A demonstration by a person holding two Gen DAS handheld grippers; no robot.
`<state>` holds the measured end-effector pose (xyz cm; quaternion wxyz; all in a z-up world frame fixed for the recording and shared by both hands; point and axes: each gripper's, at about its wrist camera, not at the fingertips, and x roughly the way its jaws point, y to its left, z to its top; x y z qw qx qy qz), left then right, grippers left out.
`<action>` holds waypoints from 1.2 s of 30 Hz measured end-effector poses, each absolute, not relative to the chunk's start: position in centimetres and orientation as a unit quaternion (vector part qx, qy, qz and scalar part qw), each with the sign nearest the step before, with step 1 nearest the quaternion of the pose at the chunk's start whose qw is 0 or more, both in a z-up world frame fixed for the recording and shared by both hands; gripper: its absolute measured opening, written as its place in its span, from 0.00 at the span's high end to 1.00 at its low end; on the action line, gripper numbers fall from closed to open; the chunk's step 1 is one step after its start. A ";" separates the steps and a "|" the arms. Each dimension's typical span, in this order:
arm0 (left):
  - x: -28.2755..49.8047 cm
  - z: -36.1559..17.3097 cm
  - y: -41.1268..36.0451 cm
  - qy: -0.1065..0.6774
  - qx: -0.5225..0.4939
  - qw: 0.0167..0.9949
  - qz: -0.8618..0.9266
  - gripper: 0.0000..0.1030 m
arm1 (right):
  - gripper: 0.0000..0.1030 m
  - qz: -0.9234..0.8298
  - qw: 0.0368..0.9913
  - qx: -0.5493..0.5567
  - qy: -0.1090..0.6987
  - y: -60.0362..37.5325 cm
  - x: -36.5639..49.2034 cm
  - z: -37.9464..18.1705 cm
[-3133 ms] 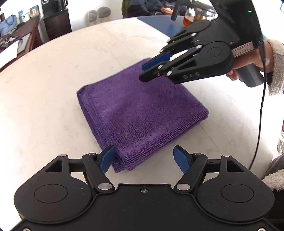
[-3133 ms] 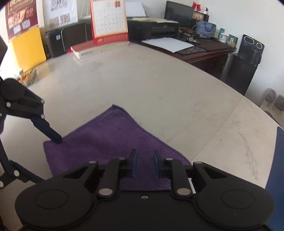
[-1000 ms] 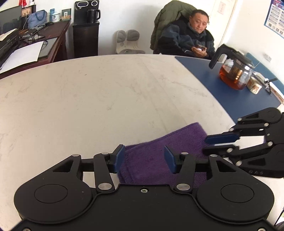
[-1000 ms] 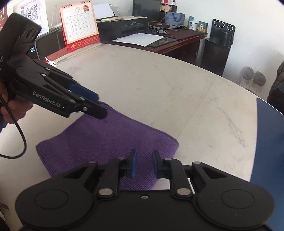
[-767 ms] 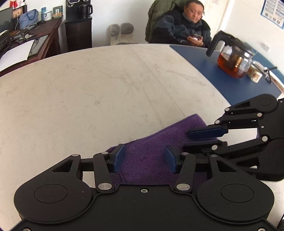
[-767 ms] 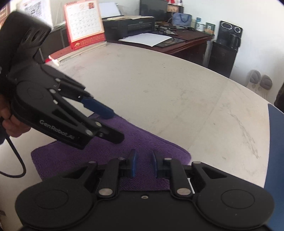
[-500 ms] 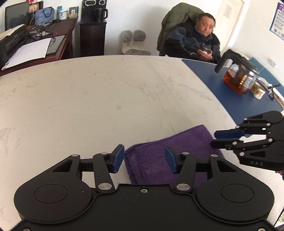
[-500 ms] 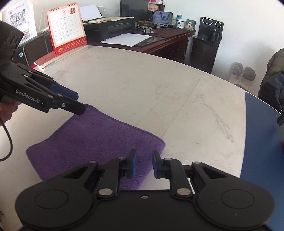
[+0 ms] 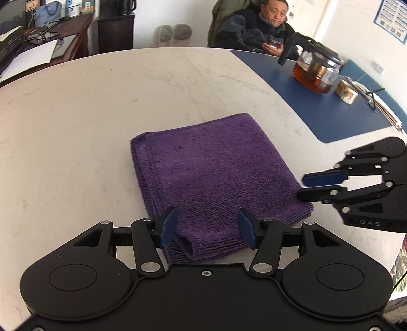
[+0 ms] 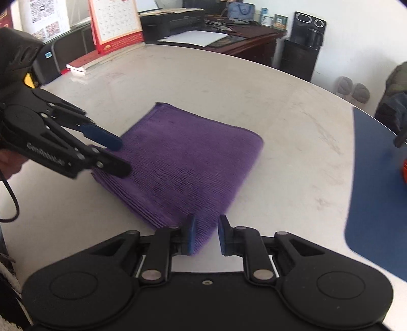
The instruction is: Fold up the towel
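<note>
The purple towel [image 9: 208,165] lies folded into a thick square on the white marble table [image 9: 89,114]. It also shows in the right wrist view [image 10: 183,160]. My left gripper [image 9: 207,229] is open and empty, its fingers on either side of the towel's near edge. It also shows in the right wrist view [image 10: 117,155], at the towel's left side. My right gripper [image 10: 205,234] is open a little and empty, just off the towel's near corner. In the left wrist view it [image 9: 313,187] hangs at the towel's right edge.
A blue mat [image 9: 313,99] on the table's right carries a glass teapot [image 9: 315,68] and a small cup [image 9: 346,91]. A seated man [image 9: 257,28] is behind the table. A desk calendar [image 10: 114,23], a printer [image 10: 175,20] and a dark desk [image 10: 244,38] stand beyond the far edge.
Both grippers have pulled back from the towel, so the whole folded square now shows. The right gripper has opened slightly and sits further from the left one.
</note>
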<state>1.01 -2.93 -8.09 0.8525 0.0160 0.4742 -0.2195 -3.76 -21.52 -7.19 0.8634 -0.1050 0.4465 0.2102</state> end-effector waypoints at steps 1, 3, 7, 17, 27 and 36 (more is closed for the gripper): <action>1.0 -7.6 -2.8 0.473 0.014 0.855 -0.211 0.47 | 0.85 0.207 0.866 -0.101 0.445 -21.7 -4.1 -6.8; 1.0 -6.0 -2.7 0.469 -0.001 0.862 -0.194 0.40 | 0.84 0.202 0.876 -0.083 0.430 -22.4 -4.0 -5.7; 0.4 -1.4 -2.6 0.420 -0.047 0.889 -0.174 0.18 | 0.78 0.218 0.893 -0.035 0.393 -22.2 -3.5 -3.1; -2.2 3.4 -4.3 0.379 -0.041 0.920 -0.091 0.00 | 0.57 0.268 0.899 0.026 0.346 -19.5 -4.7 -0.7; -4.2 1.6 -3.8 0.435 -0.009 0.900 0.010 0.00 | 0.50 0.293 0.882 0.029 0.368 -17.7 -6.0 -2.7; -5.1 1.7 -2.5 0.445 0.004 0.895 0.026 0.00 | 0.47 0.297 0.882 0.017 0.366 -16.5 -7.4 -2.3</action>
